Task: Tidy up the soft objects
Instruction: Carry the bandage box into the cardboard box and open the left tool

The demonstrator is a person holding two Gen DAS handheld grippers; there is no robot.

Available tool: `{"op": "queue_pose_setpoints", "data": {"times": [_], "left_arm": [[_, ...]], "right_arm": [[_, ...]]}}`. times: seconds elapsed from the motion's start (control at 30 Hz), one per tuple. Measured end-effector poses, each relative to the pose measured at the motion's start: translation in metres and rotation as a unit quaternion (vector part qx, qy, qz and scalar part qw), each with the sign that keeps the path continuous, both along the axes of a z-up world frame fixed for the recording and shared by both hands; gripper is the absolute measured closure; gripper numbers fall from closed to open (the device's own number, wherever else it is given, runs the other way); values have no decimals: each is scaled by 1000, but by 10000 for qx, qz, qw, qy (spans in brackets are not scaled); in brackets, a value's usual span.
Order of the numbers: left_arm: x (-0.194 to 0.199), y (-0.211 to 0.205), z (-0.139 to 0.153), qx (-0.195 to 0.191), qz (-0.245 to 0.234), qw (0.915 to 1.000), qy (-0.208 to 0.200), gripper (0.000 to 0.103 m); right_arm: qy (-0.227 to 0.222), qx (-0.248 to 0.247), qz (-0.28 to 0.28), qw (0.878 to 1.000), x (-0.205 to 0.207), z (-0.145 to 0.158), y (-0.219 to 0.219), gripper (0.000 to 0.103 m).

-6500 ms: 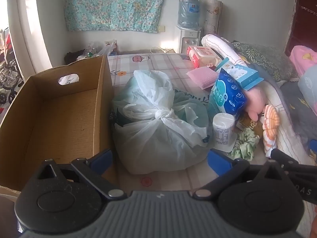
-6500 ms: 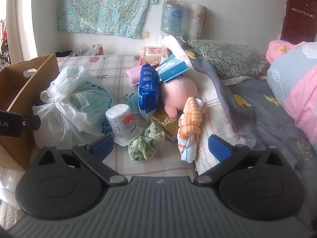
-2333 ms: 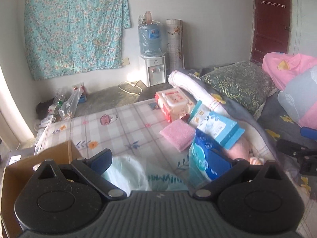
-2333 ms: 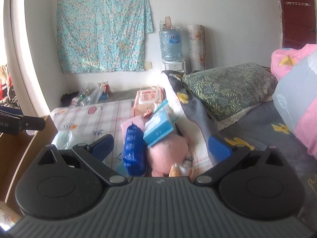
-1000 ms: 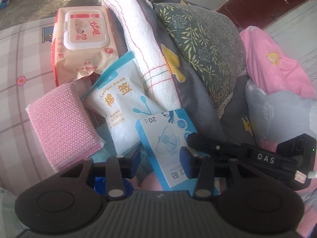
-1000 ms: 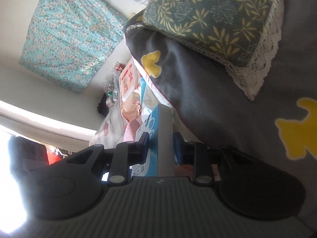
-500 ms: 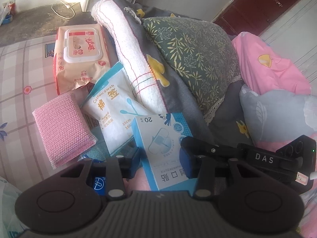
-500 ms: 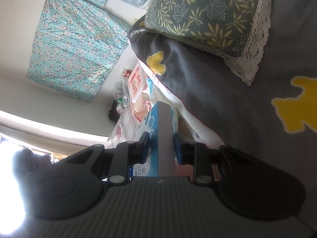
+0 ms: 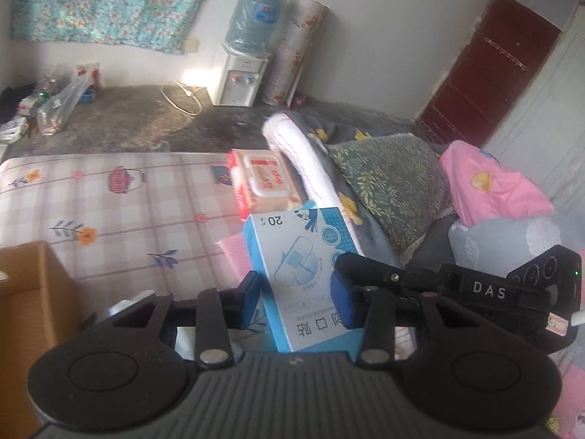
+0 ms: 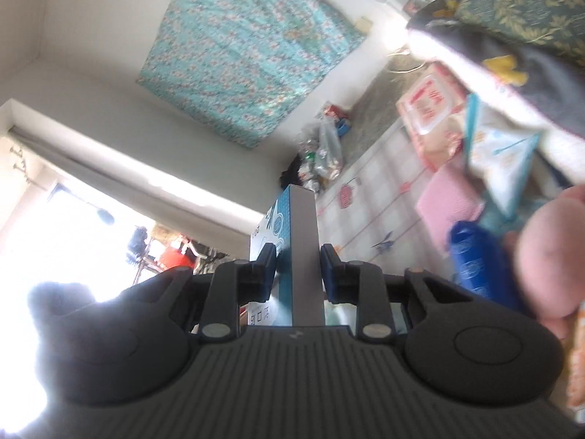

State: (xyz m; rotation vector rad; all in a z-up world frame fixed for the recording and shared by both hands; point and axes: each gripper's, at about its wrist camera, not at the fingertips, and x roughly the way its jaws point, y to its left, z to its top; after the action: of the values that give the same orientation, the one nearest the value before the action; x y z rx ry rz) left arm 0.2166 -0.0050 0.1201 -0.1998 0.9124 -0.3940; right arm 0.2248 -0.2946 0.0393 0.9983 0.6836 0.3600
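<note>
Left wrist view: the blue box [image 9: 299, 256] sits between the left gripper [image 9: 296, 294] pads, apparently grasped, and now hangs above the mattress [image 9: 109, 197], no longer on the pile as half a second earlier. Right wrist view, blurred: the right gripper [image 10: 298, 267] clenches the box's narrow sides; keep both grips level while carrying left to the cardboard box [image 9: 29, 292].

A checked mattress cover [image 9: 109, 216] with flower prints carried a wet-wipes pack [image 9: 265, 179], a pink sponge pad [image 10: 448, 201] beside it, a cardboard box [image 9: 25, 292] at its near left, and bedding [image 9: 387, 179] on its right.
</note>
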Motion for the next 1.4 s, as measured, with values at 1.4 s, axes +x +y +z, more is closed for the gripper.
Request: {"op": "queue_pose_setpoints", "data": {"times": [1.4], "left_arm": [[27, 277, -163, 119, 2027, 9604, 1910, 76]], "right_arm": [[-197, -2055, 1835, 9611, 34, -47, 294, 78]]}}
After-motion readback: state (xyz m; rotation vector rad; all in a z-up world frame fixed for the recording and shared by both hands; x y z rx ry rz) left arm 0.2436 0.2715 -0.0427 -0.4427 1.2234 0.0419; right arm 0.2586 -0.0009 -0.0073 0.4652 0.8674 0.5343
